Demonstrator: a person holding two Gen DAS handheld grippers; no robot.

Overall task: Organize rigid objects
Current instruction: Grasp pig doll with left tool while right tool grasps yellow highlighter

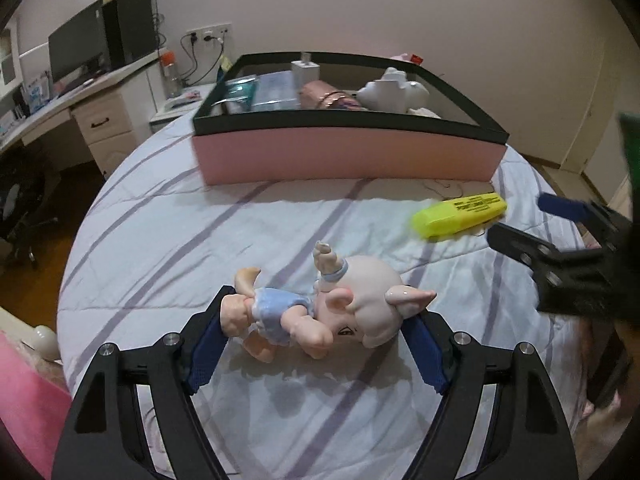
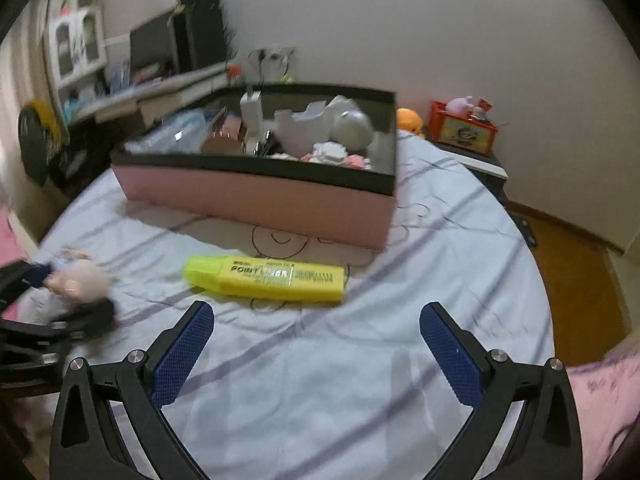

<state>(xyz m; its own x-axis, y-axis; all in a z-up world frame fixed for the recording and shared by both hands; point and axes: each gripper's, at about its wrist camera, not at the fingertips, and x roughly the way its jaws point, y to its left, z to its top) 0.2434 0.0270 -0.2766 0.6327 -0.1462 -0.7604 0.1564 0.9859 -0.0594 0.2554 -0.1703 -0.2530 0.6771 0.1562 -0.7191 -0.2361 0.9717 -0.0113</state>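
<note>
A small doll figurine (image 1: pixel 316 308) in a blue dress, with a pale head and horns, lies between the blue pads of my left gripper (image 1: pixel 320 320). The pads touch its feet and its head, so the gripper is shut on it, just above the bed sheet. A yellow highlighter (image 2: pixel 266 280) lies flat on the sheet in front of my right gripper (image 2: pixel 316 320), which is open and empty, a short way from it. The highlighter also shows in the left wrist view (image 1: pixel 460 216). The doll appears blurred at the far left of the right wrist view (image 2: pixel 78 276).
A pink box with a black rim (image 1: pixel 348 152) stands at the back of the bed (image 2: pixel 320 380), holding several items such as a white figure and a charger. It also shows in the right wrist view (image 2: pixel 256 196). A desk (image 1: pixel 60 104) stands left, a nightstand (image 2: pixel 476 160) right.
</note>
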